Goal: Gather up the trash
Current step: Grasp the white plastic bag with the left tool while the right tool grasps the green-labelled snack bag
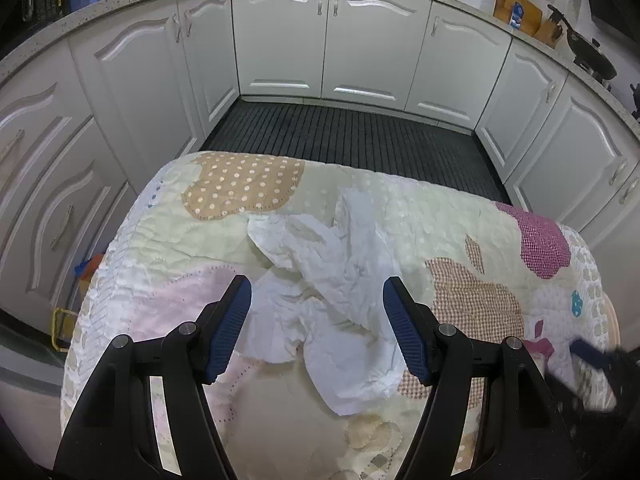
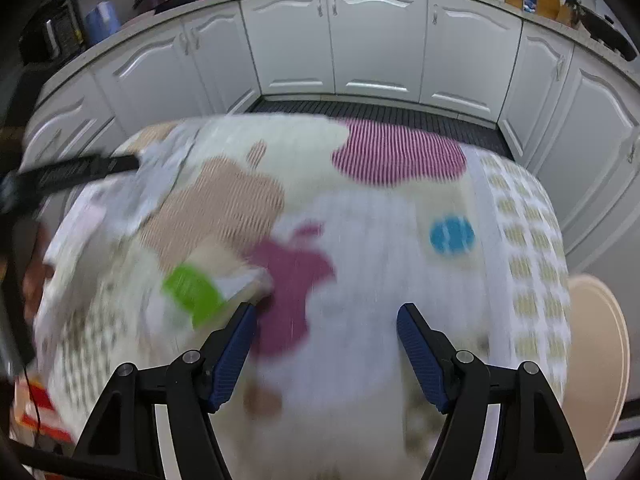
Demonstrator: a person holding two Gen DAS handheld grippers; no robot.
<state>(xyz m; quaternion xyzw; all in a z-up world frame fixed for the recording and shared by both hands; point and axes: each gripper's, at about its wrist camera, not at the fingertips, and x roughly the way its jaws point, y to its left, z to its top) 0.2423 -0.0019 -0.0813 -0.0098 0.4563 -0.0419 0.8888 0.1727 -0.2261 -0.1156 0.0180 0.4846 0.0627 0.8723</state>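
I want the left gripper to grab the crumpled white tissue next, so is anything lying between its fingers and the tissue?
Nothing visible does. The left gripper is open, and the tissue lies bare on the quilt just beyond and under its fingertips.

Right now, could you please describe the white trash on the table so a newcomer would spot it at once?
Find the table covered by a quilted cloth with apple patches, standing before the white cabinets. Near its middle, ahead of the left claw, lies a crumpled white paper. It is plain white and wrinkled, unlike the flat coloured patches around it.
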